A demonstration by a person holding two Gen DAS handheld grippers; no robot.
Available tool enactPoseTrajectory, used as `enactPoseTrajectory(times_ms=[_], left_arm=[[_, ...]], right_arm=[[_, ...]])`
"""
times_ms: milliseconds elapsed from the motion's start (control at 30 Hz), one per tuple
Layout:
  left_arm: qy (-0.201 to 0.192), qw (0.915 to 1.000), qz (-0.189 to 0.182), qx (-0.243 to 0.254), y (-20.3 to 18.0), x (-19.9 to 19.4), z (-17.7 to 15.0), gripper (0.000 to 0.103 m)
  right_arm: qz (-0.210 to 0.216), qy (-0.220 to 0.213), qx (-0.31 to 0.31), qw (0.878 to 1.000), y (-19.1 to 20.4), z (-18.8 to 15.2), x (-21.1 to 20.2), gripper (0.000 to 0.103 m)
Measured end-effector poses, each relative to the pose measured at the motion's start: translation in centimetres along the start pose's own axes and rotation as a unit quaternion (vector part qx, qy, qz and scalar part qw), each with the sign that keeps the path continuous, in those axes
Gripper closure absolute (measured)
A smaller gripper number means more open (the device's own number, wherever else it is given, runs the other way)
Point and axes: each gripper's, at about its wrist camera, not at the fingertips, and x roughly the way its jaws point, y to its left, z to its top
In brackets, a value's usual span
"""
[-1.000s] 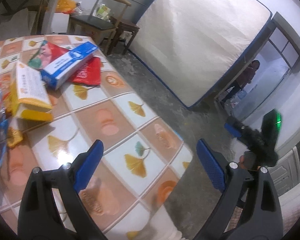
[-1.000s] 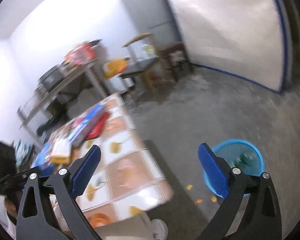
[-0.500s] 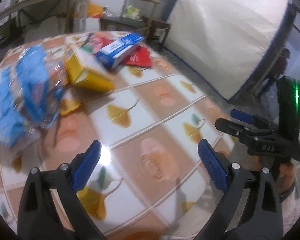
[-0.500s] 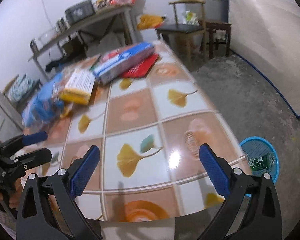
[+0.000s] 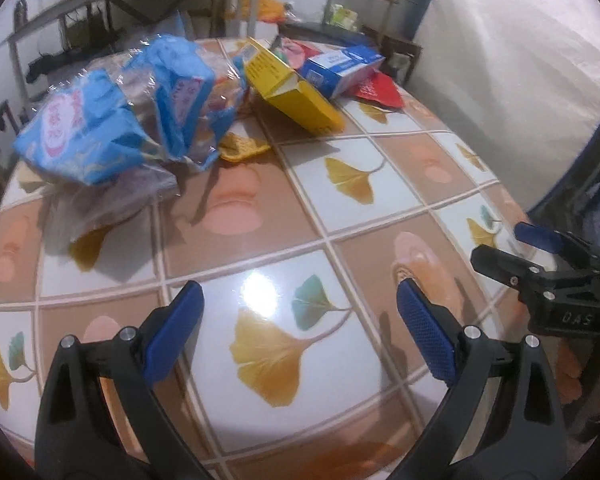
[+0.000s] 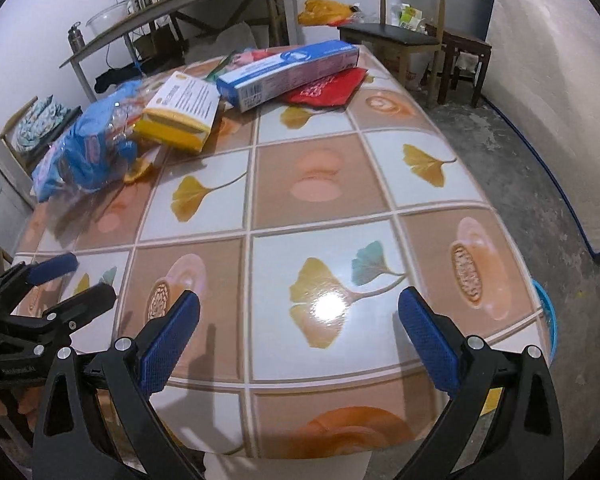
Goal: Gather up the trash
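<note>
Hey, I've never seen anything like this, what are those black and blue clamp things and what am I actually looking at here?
These are two handheld claws; a person carries one in each hand. Each picture comes from a fisheye camera on one claw, looking forward along its two blue-padded fingers. One view shows the left claw, open and empty, with the right claw off to its side. The other view shows the right claw, also open and empty. Both hover over a table with a leaf-patterned cloth. At its far end lies the trash: blue plastic packets, a yellow box, a long blue and white box and a red pouch. A blue bin peeks out beside the table's edge.
</note>
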Motion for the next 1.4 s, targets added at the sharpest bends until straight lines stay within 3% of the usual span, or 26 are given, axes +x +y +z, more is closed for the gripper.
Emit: enactPoseTrajectory(times_ms=[267,400,833,1400], left_arm=[[-0.006,0.9972,0.062,0.040,-1.8,1.2,-0.5,0.008],[-0.006,0.9971,0.068,0.031,-1.9,1.3,-0.1,0.008],[-0.007,0.9970,0.072,0.029,-2.0,1.5,0.0,0.008],[0.033,0.9964,0.074,0.027,-2.1,1.7,0.6,0.008]], right_arm=[[-0.019,0.009,-0.010,1.000,0.5,-0.4,1.1,0.006],[-0.039,0.003,-0.020,0.999,0.4,-0.5,1.4,0.006],[-0.035,-0.018,-0.020,0.999,0.1,-0.9,1.2,0.006],[-0.039,-0.011,-0.017,0.999,0.1,-0.8,1.3,0.006]])
